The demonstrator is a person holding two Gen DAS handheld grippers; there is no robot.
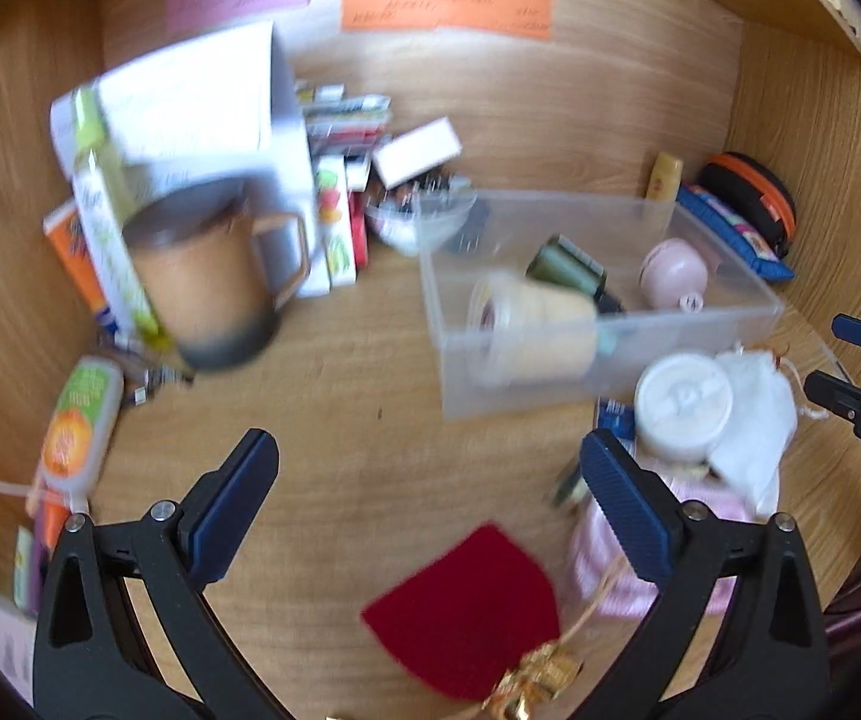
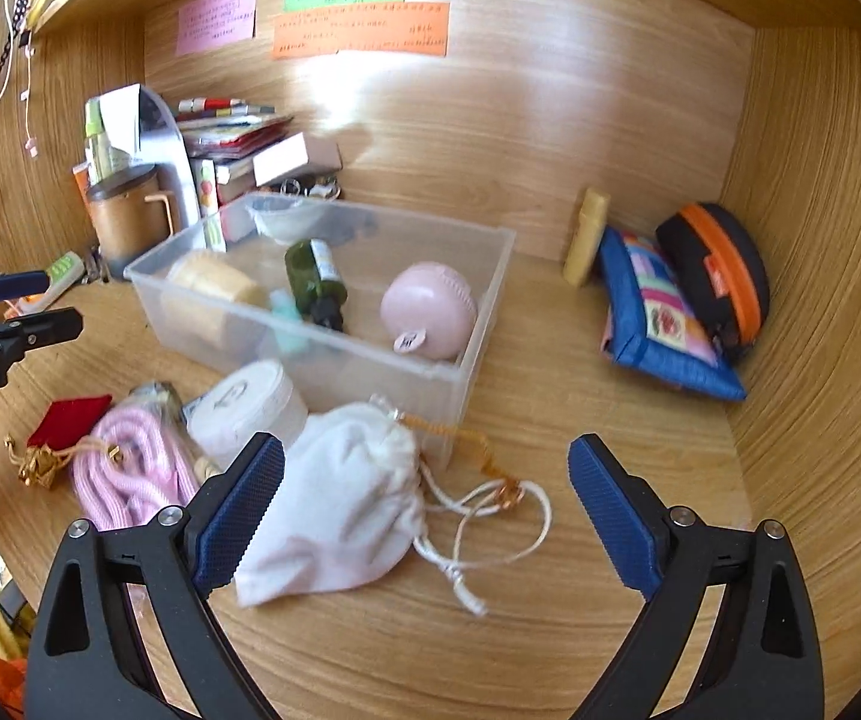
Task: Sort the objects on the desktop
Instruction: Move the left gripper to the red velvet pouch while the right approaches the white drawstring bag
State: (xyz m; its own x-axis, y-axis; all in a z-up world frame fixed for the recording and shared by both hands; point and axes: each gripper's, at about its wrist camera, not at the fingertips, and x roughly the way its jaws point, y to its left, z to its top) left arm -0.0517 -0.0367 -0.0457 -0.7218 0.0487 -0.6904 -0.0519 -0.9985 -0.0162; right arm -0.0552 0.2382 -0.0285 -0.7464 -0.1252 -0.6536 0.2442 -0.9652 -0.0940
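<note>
While my right hand-held gripper (image 2: 427, 510) hangs released over the table (image 2: 550, 372), nothing sits pressed between its blue pads (image 2: 244, 516). A white drawstring pouch (image 2: 340, 504) lies on the wood just in front of the clear plastic bin (image 2: 478, 312), partly under the left pad, its cords trailing toward the gap. Inside the bin lie a pink ball (image 2: 430, 309), a dark green bottle (image 2: 313, 282) and a beige jar (image 2: 214, 288) on its side. Touching the bin's front wall, beside the pouch, stands a white lidded jar (image 2: 250, 402), with a pink rope bundle (image 2: 130, 474) and a red pouch (image 2: 70, 414) further out. My left hand-held gripper (image 1: 430, 504) is released too, empty above bare wood in front of the bin. Right of the bin, a blue patchwork pouch (image 2: 658, 312) leans against a black and orange case (image 2: 718, 264). Left of the bin stands a brown mug (image 2: 124, 216).
</note>
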